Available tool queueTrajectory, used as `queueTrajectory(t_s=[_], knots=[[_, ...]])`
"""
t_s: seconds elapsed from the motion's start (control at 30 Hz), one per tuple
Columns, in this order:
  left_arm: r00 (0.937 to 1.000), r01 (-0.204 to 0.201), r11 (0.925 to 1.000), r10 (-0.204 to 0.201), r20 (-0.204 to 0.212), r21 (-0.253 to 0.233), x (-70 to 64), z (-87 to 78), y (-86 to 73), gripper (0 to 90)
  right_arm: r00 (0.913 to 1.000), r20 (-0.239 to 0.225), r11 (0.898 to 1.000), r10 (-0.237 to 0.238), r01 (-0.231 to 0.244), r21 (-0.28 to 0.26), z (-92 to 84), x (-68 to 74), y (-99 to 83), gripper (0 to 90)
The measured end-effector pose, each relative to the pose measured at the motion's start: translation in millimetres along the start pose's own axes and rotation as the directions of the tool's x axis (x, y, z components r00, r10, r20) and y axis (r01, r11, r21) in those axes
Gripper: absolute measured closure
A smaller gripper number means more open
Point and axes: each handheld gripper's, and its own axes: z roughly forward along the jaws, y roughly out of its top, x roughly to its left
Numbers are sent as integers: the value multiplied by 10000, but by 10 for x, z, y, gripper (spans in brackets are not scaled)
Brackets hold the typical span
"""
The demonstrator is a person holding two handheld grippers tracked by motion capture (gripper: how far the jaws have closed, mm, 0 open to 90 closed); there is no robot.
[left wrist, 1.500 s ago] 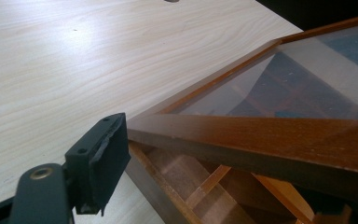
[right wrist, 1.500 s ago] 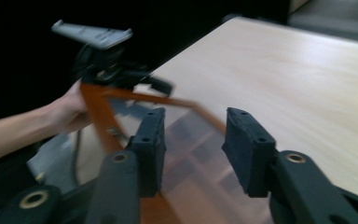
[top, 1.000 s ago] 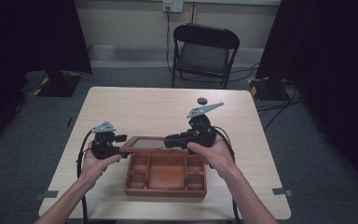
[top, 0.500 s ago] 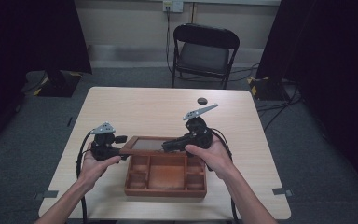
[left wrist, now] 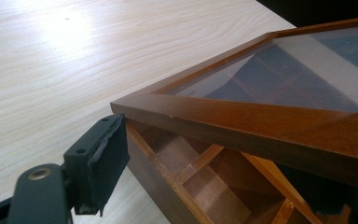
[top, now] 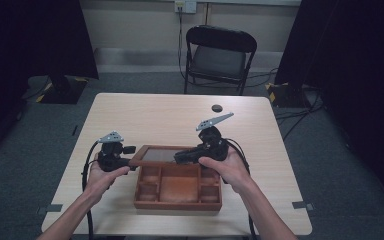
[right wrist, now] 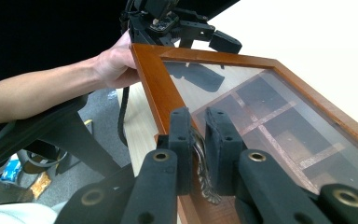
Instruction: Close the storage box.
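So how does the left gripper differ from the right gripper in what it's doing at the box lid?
The right gripper has its jaws shut on the metal handle at the lid's front edge. The left gripper has its jaws spread wide at a corner of the lid. The right one sits over the box and the left one beside it. Both are hand-held, at the raised glass lid.

Both forearms reach toward the wooden box [top: 178, 186]. The left gripper [top: 130, 161] stands with jaws apart at its left corner; the right gripper [right wrist: 196, 151] is clamped at its lid.
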Motion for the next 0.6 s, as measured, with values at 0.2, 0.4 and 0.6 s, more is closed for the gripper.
queueTrajectory(t_s=[0.2,0.4,0.6], knots=[[9999,123,9999,-122,-48,66,34,16,-9,198,10000,56,10000,-37,37,45,15,-25,-16,820],[10000,40,9999,-40,-29,115,31,17,-24,204,9998,177,9995,-80,74,311,64,-61,-47,821],[10000,-62,9992,60,35,387,37,41,-52,203,9998,162,9987,-97,89,503,87,-89,-91,821]])
